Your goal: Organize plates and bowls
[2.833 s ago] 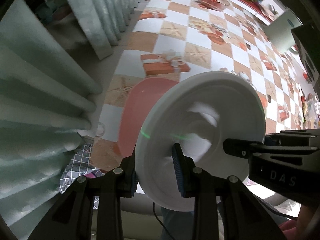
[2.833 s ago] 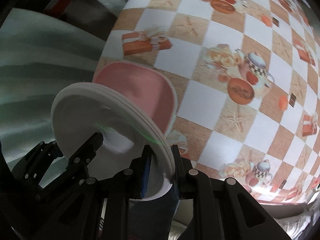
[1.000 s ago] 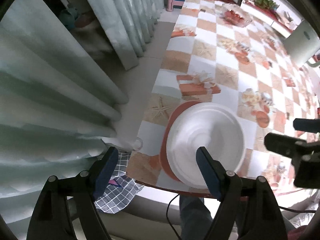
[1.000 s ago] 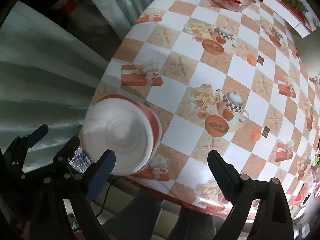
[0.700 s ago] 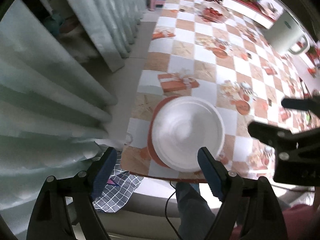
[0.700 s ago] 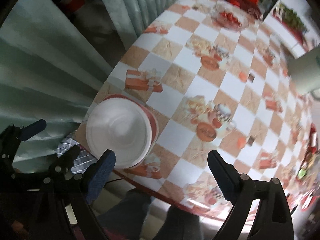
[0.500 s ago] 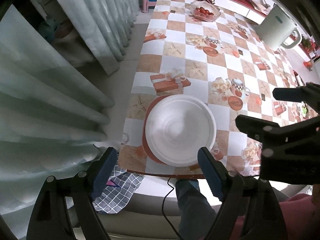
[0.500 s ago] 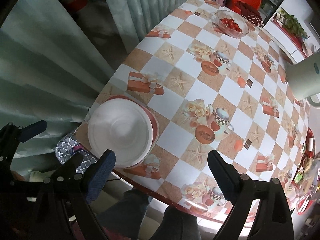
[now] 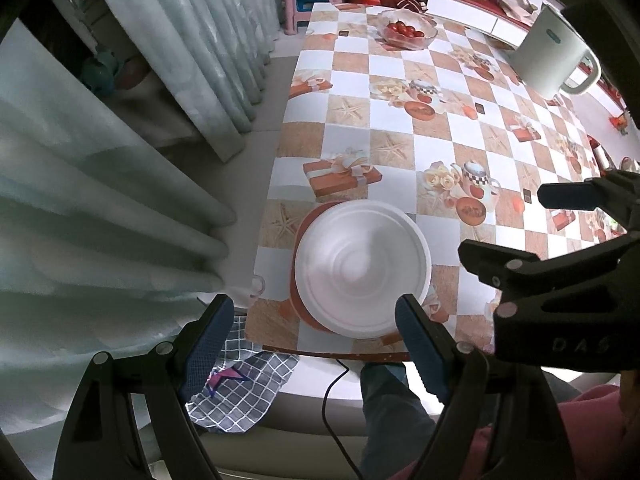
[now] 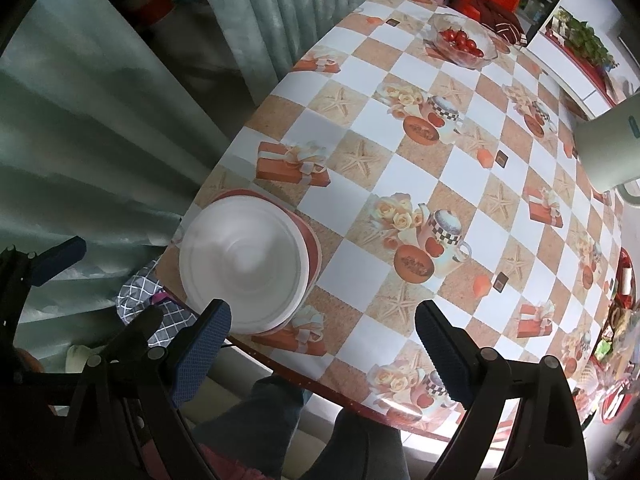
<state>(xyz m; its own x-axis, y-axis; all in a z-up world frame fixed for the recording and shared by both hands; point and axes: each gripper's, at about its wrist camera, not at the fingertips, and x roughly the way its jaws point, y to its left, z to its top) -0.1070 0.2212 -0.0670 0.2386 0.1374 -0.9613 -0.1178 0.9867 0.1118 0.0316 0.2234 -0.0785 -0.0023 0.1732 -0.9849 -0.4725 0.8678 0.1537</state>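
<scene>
Left gripper (image 9: pixel 310 330) and right gripper (image 10: pixel 322 338), both spread wide and empty, raised above white plate (image 9: pixel 362 268) stacked on red plate (image 9: pixel 306 220) at the table's (image 10: pixel 460 184) near corner; beyond the plates, glass bowl of tomatoes (image 9: pixel 406 32), white kettle (image 9: pixel 554 60); curtain (image 9: pixel 120 184) alongside, checked cloth (image 9: pixel 240 388) below.

Checked tablecloth (image 9: pixel 404 128), glass bowl (image 10: pixel 460 42) of red fruit (probably tomatoes), white kettle (image 9: pixel 550 62), grey curtains (image 9: pixel 120 184)
</scene>
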